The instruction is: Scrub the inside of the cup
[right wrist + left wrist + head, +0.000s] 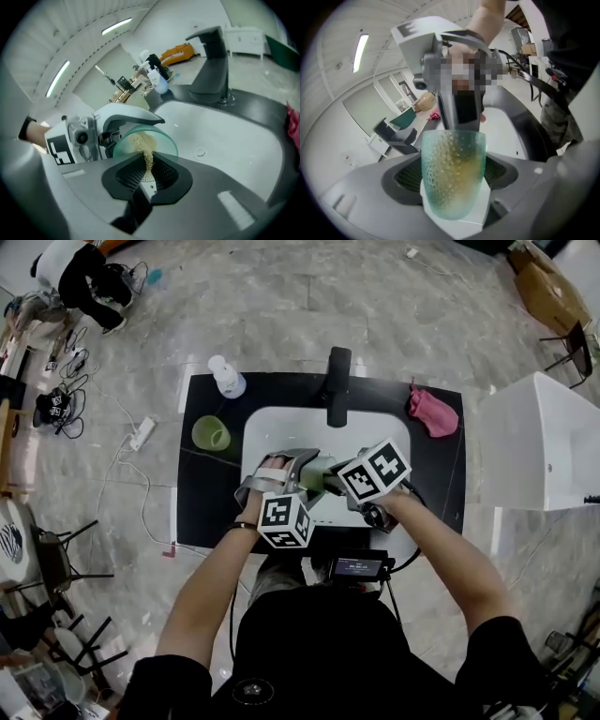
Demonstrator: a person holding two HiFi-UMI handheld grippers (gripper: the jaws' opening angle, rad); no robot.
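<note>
Left gripper view shows the translucent green dimpled cup (452,159) clamped in the left hand-held gripper's (453,174) wide jaws over the white sink (225,140), with the right hand-held gripper (149,176) pinching a yellowish scrubber (143,143) inside it; scrubbing looks under way, and next the scrubber probably needs turning against the wall.

Dimpled green cup (453,176) gripped between jaws, yellowish scrubber (458,161) inside, sink (508,124) behind
</note>
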